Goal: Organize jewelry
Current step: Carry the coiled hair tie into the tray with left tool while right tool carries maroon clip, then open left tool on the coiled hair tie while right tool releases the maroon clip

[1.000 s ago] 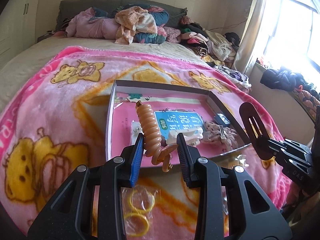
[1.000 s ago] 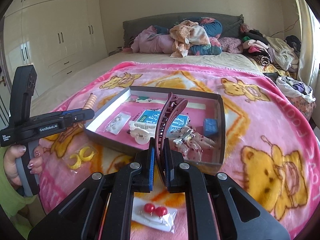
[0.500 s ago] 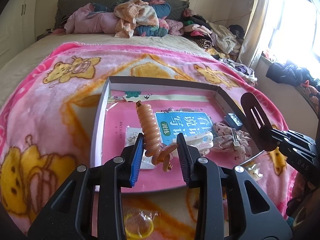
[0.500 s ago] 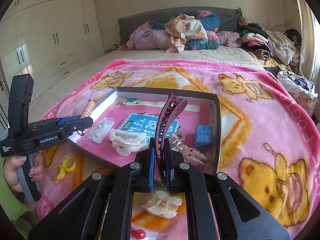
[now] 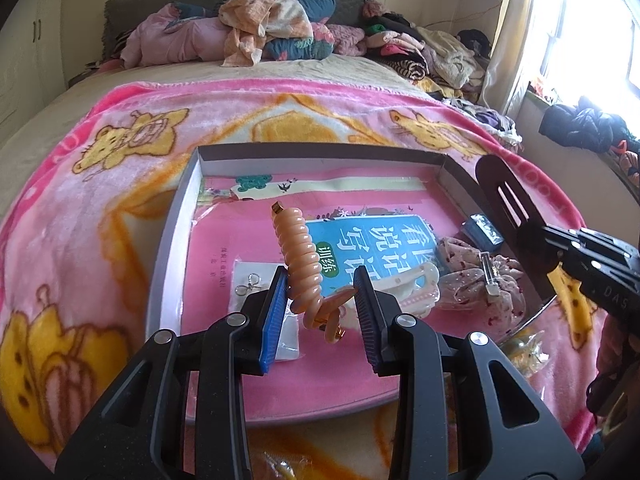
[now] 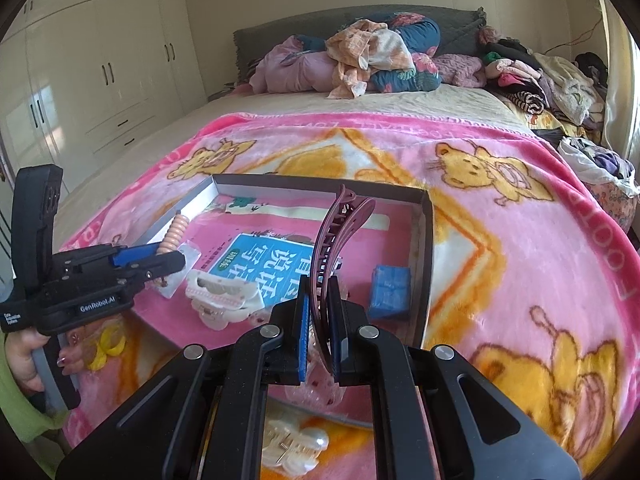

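A shallow grey-walled box (image 5: 320,151) (image 6: 320,181) with a pink floor lies on the pink bear blanket. My left gripper (image 5: 320,292) (image 6: 172,258) is shut on a peach spiral hair tie (image 5: 298,256), which sticks up over the box's near left part. My right gripper (image 6: 320,308) is shut on a dark maroon hair clip (image 6: 340,232) (image 5: 508,200), held upright above the box's near edge. In the box lie a blue booklet (image 5: 372,240), a white claw clip (image 6: 224,296), a floral fabric clip (image 5: 480,284), a small blue box (image 6: 390,292) and an earring packet (image 5: 252,284).
On the blanket in front of the box lie a bag of yellow rings (image 6: 106,344) and a bagged white clip (image 6: 296,448). Piled clothes (image 5: 264,28) fill the head of the bed. Wardrobes (image 6: 100,72) stand on the left, and a window (image 5: 592,20) is on the right.
Both grippers have moved forward and slightly down over the box, each still gripping its piece. The bags on the blanket have slid toward or past the bottom edges of the views.
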`<action>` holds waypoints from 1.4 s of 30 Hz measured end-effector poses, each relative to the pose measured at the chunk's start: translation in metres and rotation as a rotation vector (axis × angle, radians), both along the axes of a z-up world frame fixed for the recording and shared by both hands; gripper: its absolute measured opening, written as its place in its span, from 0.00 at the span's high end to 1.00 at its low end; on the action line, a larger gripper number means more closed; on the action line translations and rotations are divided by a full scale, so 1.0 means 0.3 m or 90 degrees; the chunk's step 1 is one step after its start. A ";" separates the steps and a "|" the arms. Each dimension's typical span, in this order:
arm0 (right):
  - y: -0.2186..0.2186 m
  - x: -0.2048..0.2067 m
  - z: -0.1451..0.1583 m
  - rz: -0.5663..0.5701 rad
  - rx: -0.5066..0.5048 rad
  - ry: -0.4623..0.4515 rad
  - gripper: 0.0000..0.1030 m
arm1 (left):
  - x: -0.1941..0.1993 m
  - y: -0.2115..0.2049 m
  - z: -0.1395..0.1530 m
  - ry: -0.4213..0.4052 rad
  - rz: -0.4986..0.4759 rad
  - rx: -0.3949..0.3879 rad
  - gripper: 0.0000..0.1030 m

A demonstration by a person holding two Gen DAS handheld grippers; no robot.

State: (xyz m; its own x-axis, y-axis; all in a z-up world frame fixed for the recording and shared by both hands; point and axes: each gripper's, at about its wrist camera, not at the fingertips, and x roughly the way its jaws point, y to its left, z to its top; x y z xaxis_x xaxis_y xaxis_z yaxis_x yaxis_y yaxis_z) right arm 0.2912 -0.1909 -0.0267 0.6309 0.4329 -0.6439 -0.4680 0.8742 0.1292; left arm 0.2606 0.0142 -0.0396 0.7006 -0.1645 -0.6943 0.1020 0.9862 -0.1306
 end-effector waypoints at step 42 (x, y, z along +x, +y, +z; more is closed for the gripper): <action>0.049 0.031 -0.077 0.023 0.020 0.047 0.71 | 0.035 -0.034 -0.049 0.021 -0.010 0.008 0.68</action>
